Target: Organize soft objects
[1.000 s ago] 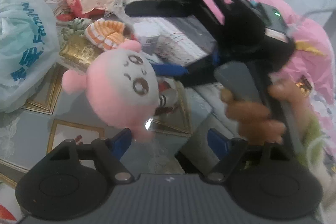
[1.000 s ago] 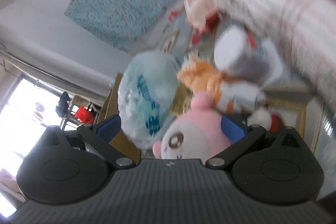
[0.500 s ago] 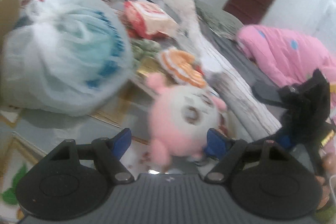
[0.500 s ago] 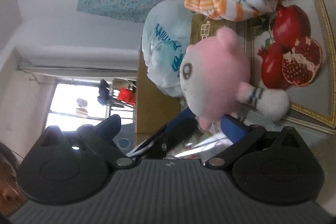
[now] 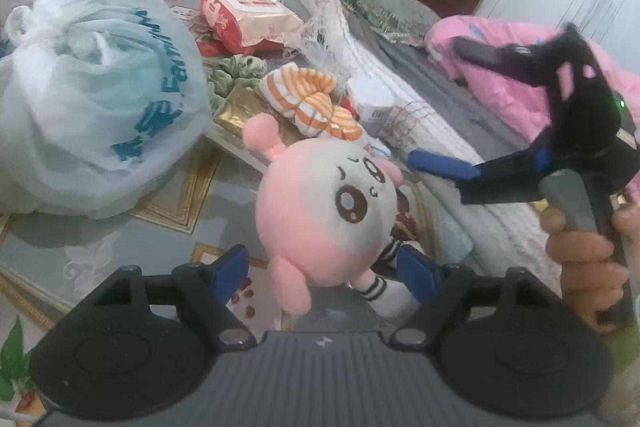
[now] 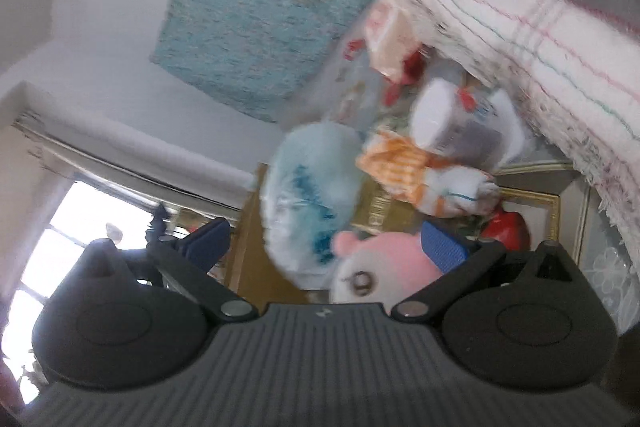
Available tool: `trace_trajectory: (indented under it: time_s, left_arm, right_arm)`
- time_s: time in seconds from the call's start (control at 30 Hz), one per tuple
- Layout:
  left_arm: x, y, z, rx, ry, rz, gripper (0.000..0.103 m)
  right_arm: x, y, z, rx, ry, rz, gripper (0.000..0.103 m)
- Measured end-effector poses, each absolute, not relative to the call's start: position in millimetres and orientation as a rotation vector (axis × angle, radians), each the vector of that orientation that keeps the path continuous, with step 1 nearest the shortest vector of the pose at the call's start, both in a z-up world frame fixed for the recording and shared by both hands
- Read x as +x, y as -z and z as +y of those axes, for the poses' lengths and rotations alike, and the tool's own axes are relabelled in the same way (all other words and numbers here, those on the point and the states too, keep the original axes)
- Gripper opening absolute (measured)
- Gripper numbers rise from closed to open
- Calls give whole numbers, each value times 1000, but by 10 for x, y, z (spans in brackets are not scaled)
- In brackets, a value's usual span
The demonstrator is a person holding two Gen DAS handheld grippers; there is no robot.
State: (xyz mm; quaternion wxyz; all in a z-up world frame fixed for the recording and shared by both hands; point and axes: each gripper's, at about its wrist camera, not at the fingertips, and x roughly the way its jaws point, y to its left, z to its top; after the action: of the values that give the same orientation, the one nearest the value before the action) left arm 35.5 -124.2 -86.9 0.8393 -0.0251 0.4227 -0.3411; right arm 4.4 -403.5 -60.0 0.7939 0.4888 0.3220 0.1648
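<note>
Centrally, the pink plush toy (image 5: 324, 211) sits between the blue pads of the left gripper (image 5: 324, 267), whose jaws stand spread; whether either pad touches the toy cannot be told — its striped leg lies just beside the right-hand pad. Behind the toy lie an orange-striped soft toy (image 5: 312, 103), a white tub (image 5: 370, 99) and a green scrunchie (image 5: 236, 75); a tied plastic bag (image 5: 96, 95) bulks at left, a red-and-white packet (image 5: 244, 19) beyond it. At right a hand (image 5: 588, 259) grips the right gripper (image 5: 456, 103), jaws wide apart and nothing between them — its blue pad (image 5: 440, 163) hangs near the toy's head. All rests on a glass-topped table (image 5: 100, 247).
</note>
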Motion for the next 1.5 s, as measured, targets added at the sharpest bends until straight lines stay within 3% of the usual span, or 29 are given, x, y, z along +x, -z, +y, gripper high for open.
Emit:
trace_trajectory:
  time_s: [0.23,0.4,0.43,0.6,1.03,1.5]
  left_arm:
    - [409,923,-1332,-60,687,860,76]
    - [354,867,-1321,-38,679,816,73]
    - [358,858,-1319,-41,679,814,73]
    - [370,842,-1275,-52,675,797,73]
    - [489,890,-1123,-101,683,850,73]
    - [223,392,-1010,-63,621,692,72]
  right_arm:
    - [141,839,-3860,972,-312,776,99]
    - [47,857,-3777,936,-319,781,90]
    - [19,865,-3770,945,-333,780,82]
    - [-66,850,-3716,934,-339,792,77]
    - [19,737,-3628,842,-302,764,77]
    - [52,719,-3444,903,-452,759,79]
